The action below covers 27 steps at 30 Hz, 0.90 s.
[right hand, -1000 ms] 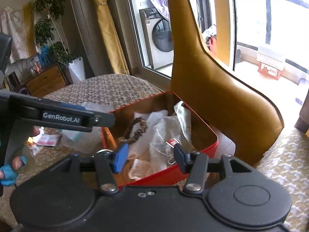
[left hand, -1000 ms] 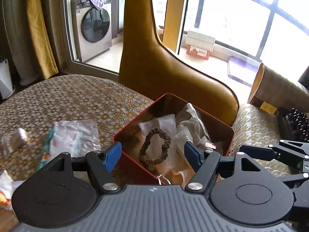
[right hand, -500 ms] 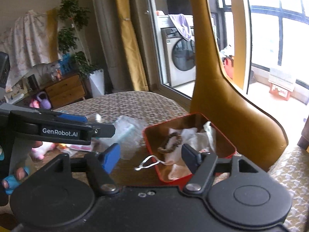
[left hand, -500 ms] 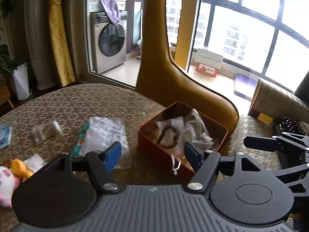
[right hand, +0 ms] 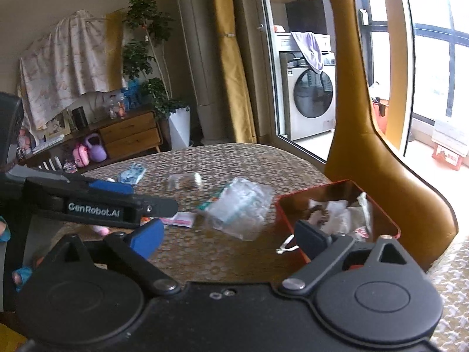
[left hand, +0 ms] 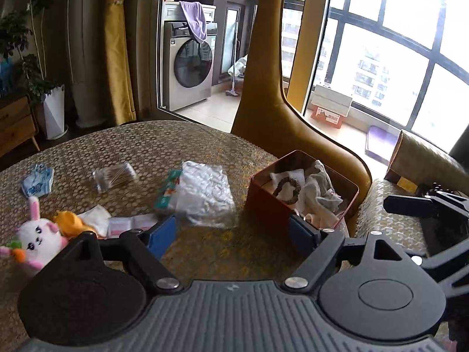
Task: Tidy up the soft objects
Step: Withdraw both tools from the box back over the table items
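Two tools were seen above the patterned round worktop [left hand: 181, 149], both with their blue-padded jaws standing apart and nothing between them. The left tool [left hand: 233, 233] and the right tool [right hand: 230, 239] had just been opening further, and no object was carried by either; the right tool was also visible at the edge of the left view.

A red rectangular tin box [left hand: 302, 193] was placed at the worktop's edge, just beside the mustard-yellow leather chair back [left hand: 293, 135]. It was judged to serve as the collecting place, since a brown ruffled hair scrunchie [left hand: 288, 189] and several crumpled white cloths [left hand: 319, 193] were already laid inside it. A thin white drawstring [right hand: 285, 245] was hanging over the near wall of the box.

Several soft things were left on the worktop, well apart from the box: a white plush rabbit with pink ears [left hand: 39, 236] lay beside an orange plush piece [left hand: 69, 220], a small blue patterned fabric piece [left hand: 38, 180] lay further back, and a crinkled clear plastic packet with a teal edge [left hand: 202, 193] lay nearest the box. A clear pack of cotton swabs [left hand: 114, 176] was lying behind these. With both tools empty and wide, a next pick from this group was judged likely, the nearby packet being the easiest to reach.
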Each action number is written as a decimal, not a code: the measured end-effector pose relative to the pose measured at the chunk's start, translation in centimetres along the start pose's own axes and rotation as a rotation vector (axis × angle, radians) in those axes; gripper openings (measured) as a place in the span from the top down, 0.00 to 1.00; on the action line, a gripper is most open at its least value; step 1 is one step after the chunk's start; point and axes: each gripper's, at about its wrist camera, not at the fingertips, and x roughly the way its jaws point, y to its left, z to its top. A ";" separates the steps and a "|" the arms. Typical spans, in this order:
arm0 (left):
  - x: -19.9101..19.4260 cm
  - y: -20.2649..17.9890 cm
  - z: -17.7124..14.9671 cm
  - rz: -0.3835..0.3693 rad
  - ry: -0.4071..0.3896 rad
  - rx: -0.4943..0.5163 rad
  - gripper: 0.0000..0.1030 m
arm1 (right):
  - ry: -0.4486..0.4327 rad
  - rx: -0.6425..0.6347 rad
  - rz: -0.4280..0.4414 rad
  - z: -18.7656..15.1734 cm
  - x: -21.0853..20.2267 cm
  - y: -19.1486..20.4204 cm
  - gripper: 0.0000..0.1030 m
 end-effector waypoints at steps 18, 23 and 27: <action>-4.1 12.0 -2.9 -0.012 -0.048 -0.063 0.01 | 0.055 0.003 0.016 0.7 4.3 4.9 0.05; -2.8 13.6 -4.1 0.043 -0.075 -0.065 0.01 | 0.081 0.006 0.017 1.4 7.1 4.7 0.05; -0.9 14.5 -4.6 0.071 -0.082 -0.057 0.01 | 0.111 0.030 0.004 1.6 9.7 3.8 0.05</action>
